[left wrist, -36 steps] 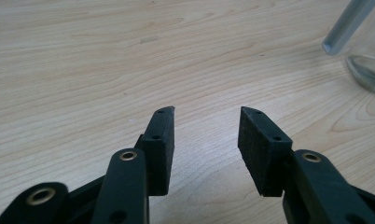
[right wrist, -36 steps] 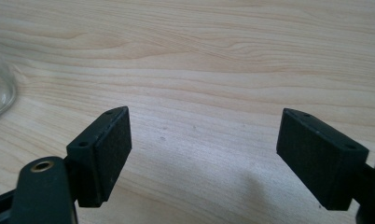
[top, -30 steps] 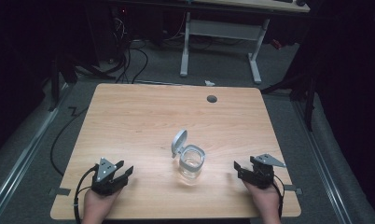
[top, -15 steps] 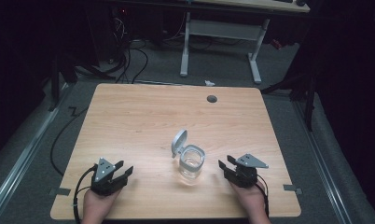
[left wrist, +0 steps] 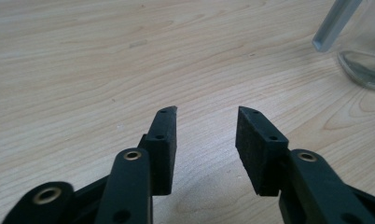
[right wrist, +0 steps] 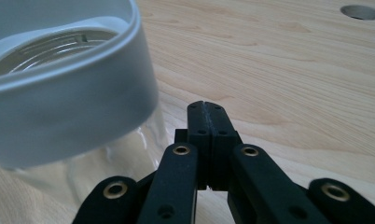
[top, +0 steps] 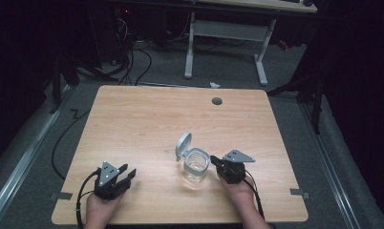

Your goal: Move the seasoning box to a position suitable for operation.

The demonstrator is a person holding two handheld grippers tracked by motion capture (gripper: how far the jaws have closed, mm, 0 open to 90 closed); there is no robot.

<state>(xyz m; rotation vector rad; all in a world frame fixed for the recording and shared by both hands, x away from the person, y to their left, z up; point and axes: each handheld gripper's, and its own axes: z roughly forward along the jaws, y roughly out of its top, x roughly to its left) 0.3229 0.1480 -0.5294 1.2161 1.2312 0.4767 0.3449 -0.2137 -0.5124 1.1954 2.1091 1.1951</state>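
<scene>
my right claw (top: 218, 164) is clenched on nothing just beside the jar (top: 196, 167), so i should spread it before gripping, while my left claw (top: 126, 173) rests released on the tabletop (top: 147, 119).

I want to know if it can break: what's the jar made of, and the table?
Jar: looks like clear glass or hard plastic, since the table shows through; its grey collar and flip lid look like matte plastic. Table: pale wood-grain top, possibly laminate.
</scene>
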